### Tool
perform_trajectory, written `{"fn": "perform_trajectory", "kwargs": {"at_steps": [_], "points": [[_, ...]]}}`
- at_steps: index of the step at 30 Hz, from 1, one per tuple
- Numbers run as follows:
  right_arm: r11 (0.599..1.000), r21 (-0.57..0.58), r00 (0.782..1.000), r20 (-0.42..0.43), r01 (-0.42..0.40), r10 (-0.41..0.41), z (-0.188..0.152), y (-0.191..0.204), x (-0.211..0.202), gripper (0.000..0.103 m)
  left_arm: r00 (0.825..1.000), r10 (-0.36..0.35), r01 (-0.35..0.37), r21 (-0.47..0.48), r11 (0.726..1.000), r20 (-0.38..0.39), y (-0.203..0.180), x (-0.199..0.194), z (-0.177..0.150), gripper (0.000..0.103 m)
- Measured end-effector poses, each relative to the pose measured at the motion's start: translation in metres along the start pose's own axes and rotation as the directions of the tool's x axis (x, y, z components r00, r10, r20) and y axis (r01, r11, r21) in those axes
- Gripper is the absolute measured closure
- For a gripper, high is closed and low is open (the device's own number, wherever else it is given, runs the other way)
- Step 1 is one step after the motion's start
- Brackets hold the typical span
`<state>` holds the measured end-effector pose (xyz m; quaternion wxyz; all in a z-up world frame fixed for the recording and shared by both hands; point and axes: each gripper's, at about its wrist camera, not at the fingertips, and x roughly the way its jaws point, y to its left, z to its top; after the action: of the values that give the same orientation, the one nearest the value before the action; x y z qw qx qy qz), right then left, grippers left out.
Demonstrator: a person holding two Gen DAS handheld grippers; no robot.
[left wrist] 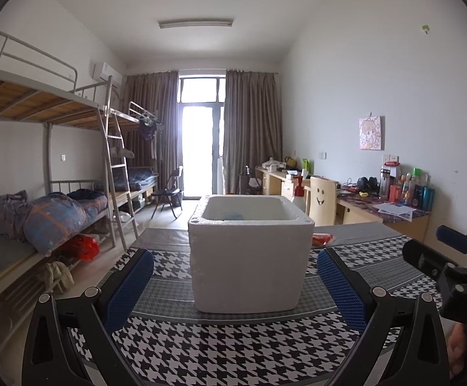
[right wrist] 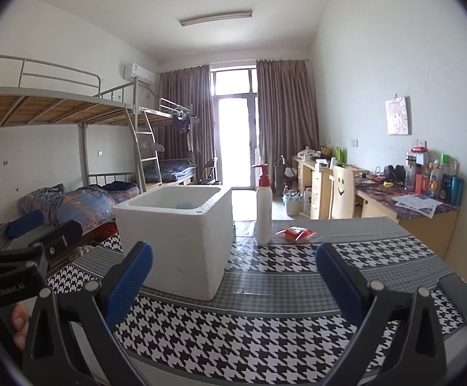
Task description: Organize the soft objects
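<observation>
A white foam box (left wrist: pixel 249 257) stands open-topped on the houndstooth table cloth (left wrist: pixel 233 347), straight ahead of my left gripper (left wrist: pixel 235 276). A bit of blue soft material (left wrist: pixel 233 215) shows inside it. The left gripper is open and empty, short of the box. In the right wrist view the box (right wrist: pixel 175 241) sits left of centre with the blue item (right wrist: pixel 185 205) inside. My right gripper (right wrist: pixel 233 273) is open and empty, to the right of the box. A red packet (right wrist: pixel 294 234) lies on the cloth behind.
A white pump bottle with a red top (right wrist: pixel 263 212) stands right of the box. A dark phone (right wrist: pixel 462 299) lies at the table's right edge. Bunk beds (left wrist: pixel 56 160) line the left wall. A cluttered desk (right wrist: pixel 410 202) and a chair stand at the right wall.
</observation>
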<state>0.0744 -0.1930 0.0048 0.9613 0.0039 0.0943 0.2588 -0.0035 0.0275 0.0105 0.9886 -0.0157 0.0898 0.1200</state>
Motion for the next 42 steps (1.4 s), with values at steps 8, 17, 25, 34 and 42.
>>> {"fn": "perform_trajectory", "kwargs": {"at_steps": [8,17,25,34,42], "points": [[1.0,0.021,1.0,-0.004,-0.007,0.007,-0.007,0.001,0.0,0.001,1.0,-0.012,0.012,0.015,1.0,0.008,-0.002,-0.002,-0.004,0.001],[0.999,0.041,1.0,-0.008,0.004,-0.004,-0.014,-0.003,0.002,0.001,1.0,-0.025,0.025,0.03,0.999,-0.004,-0.002,0.001,-0.008,0.001],[0.999,0.037,1.0,-0.014,0.018,-0.018,-0.018,-0.008,0.002,0.001,0.999,-0.039,0.04,0.025,0.999,-0.015,-0.004,0.002,-0.009,0.001],[1.0,0.027,1.0,-0.023,0.013,-0.013,-0.02,-0.005,0.002,0.001,0.999,-0.039,0.039,0.018,0.999,-0.027,-0.005,0.004,-0.011,0.001],[1.0,0.028,1.0,-0.027,0.014,-0.013,-0.022,-0.005,0.003,0.001,0.998,-0.046,0.046,0.019,0.999,-0.041,-0.008,0.008,-0.013,0.001]]}}
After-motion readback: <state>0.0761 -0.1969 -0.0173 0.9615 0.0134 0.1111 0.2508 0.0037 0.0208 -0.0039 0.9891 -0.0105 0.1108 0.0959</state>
